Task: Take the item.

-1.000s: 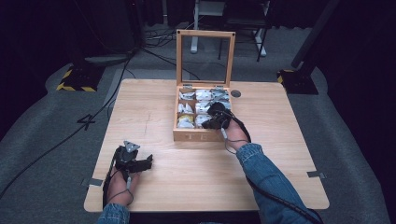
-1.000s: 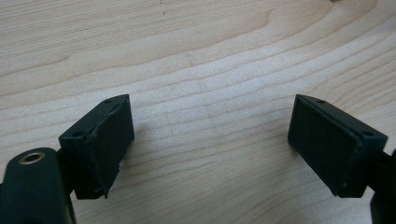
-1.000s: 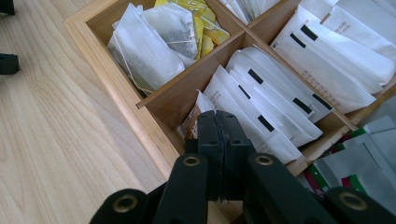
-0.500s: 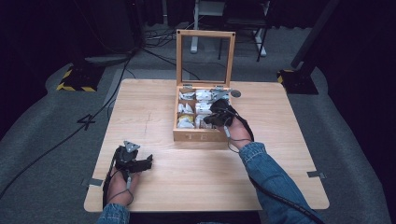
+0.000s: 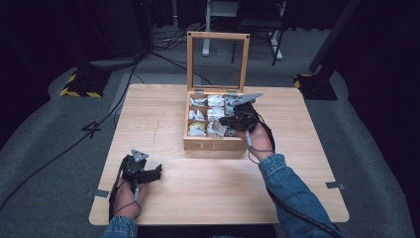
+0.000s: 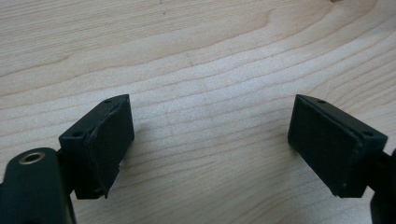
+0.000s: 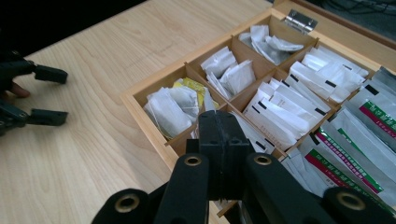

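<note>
A wooden tea box (image 5: 215, 145) stands open at the table's middle back, with its glass lid (image 5: 218, 34) upright. Its compartments hold white tea bags (image 7: 170, 109) and flat packets (image 7: 285, 105); some at the right carry green and red print (image 7: 348, 156). My right gripper (image 7: 219, 121) hangs over the box's front compartments with its jaws pressed together. A thin white edge shows just beside the jaw tips, and I cannot tell whether it is held. In the high view that gripper (image 5: 225, 120) is over the box's right half. My left gripper (image 6: 210, 135) rests open on bare wood near the front left corner (image 5: 158, 171).
The wooden table (image 5: 163, 114) has wide bare room left of the box and along the front. Dark floor with cables and stands lies beyond the far edge. From the right gripper view, the left gripper (image 7: 56, 95) lies far off at the left.
My right hand has shifted slightly toward the back over the box. The left gripper has not moved.
</note>
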Available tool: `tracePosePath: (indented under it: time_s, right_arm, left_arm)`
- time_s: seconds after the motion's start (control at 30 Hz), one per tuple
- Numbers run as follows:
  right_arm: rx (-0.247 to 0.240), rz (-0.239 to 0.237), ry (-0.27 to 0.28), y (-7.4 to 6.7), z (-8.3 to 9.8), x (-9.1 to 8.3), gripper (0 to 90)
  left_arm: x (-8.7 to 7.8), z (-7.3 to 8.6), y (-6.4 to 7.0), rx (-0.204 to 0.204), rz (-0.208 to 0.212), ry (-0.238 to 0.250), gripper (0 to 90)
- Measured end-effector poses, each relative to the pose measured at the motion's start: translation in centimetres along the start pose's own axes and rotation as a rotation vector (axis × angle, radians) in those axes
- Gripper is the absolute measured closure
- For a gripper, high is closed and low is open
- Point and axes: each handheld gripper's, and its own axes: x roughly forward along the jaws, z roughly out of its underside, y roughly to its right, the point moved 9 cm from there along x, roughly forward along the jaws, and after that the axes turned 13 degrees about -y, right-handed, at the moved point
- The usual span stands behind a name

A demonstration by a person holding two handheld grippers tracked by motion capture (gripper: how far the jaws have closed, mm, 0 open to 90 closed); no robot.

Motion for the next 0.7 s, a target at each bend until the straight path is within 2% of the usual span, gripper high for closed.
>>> tracePosePath:
  time_s: [0.43,0.7]
  right_arm:
    - [0.009,-0.027,0.147,-1.2,1.2,-3.6,89.8]
    - [0.007,-0.027,0.192,-1.6,2.6,-5.6,89.8]
  left_arm:
    - [0.0,0.0,0.0,-0.002,0.001,0.001,14.8]
    - [0.0,0.0,0.0,0.0,0.0,0.0,14.8]
